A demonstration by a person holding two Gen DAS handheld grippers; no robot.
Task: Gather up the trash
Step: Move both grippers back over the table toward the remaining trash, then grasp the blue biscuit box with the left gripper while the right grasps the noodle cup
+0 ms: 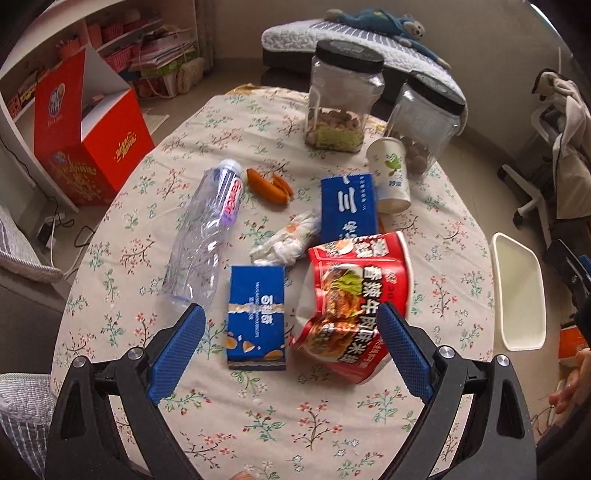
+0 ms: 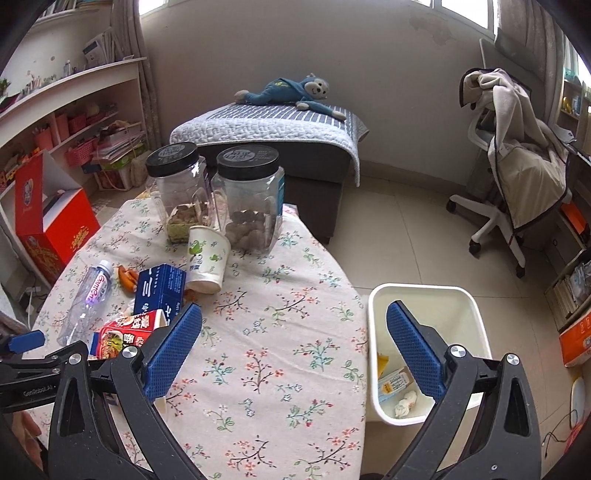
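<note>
Domestic room, daylit. A plain pale wall (image 2: 369, 66) rises behind a dark ottoman (image 2: 310, 184) draped with a grey-and-white quilted cover (image 2: 258, 127), on which a blue plush monkey (image 2: 291, 92) lies. Windows (image 2: 465, 11) run along the top of the wall. The floor (image 2: 406, 236) is of pale tiles. White shelving (image 2: 74, 110) with pink baskets stands at left, beside a curtain (image 2: 140, 55). At right, a white swivel chair (image 2: 495, 221) carries a beige garment (image 2: 524, 155).
</note>
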